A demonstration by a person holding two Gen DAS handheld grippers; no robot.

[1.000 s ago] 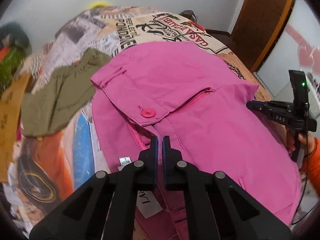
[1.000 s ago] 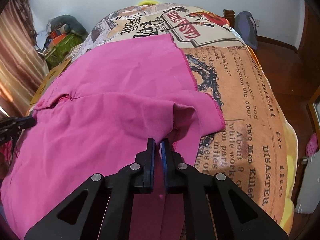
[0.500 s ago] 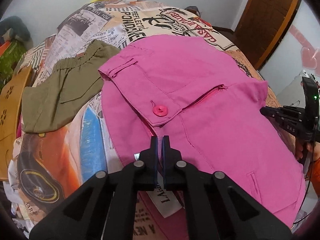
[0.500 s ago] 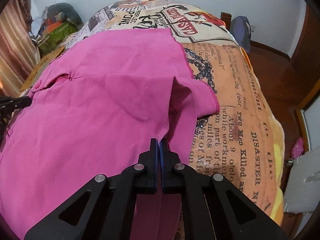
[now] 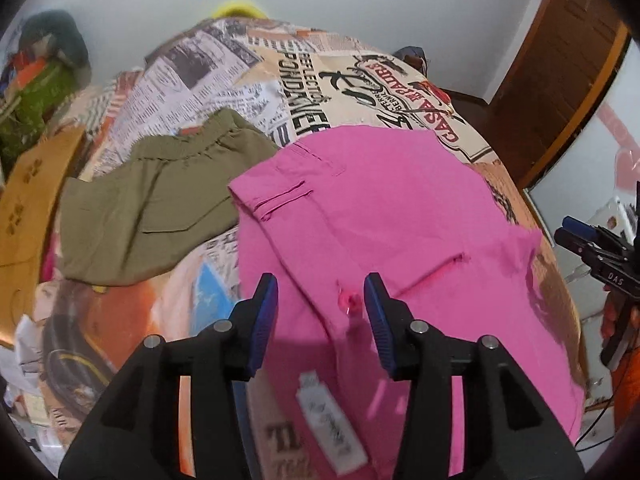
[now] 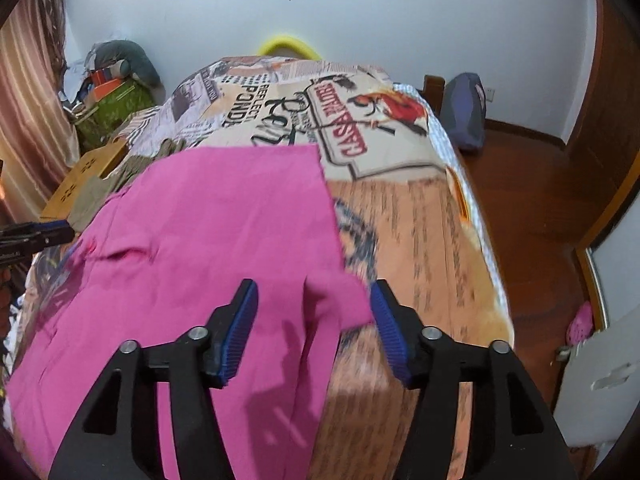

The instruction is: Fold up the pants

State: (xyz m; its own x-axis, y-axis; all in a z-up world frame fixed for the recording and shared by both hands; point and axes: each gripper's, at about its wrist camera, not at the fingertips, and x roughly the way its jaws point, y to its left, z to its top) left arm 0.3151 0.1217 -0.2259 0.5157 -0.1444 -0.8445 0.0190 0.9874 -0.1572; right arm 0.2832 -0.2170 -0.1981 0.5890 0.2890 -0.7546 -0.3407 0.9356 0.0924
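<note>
Left wrist view: the left gripper point(image 5: 320, 300) has just been opening; its fingers stand apart above the pink pants point(image 5: 392, 240), whose button point(image 5: 349, 301) shows between them, no pad pressing cloth. Half a second ago they were together at the waistband. Only here: olive shorts point(image 5: 160, 204) far left.

Right wrist view: the right gripper point(image 6: 312, 308) has likewise just spread open, a released fold below it, the pants lying on the bedspread point(image 6: 420, 240).

Right gripper point(image 6: 314, 306) with black arms and blue ribbed pads, jaws just opened wide above bright pink cotton pants point(image 6: 208, 248) — a loose fabric flap between them, untouched — spread on newspaper-print bedspread point(image 6: 416, 240), left gripper point(image 6: 52, 232) at the far left edge.
</note>
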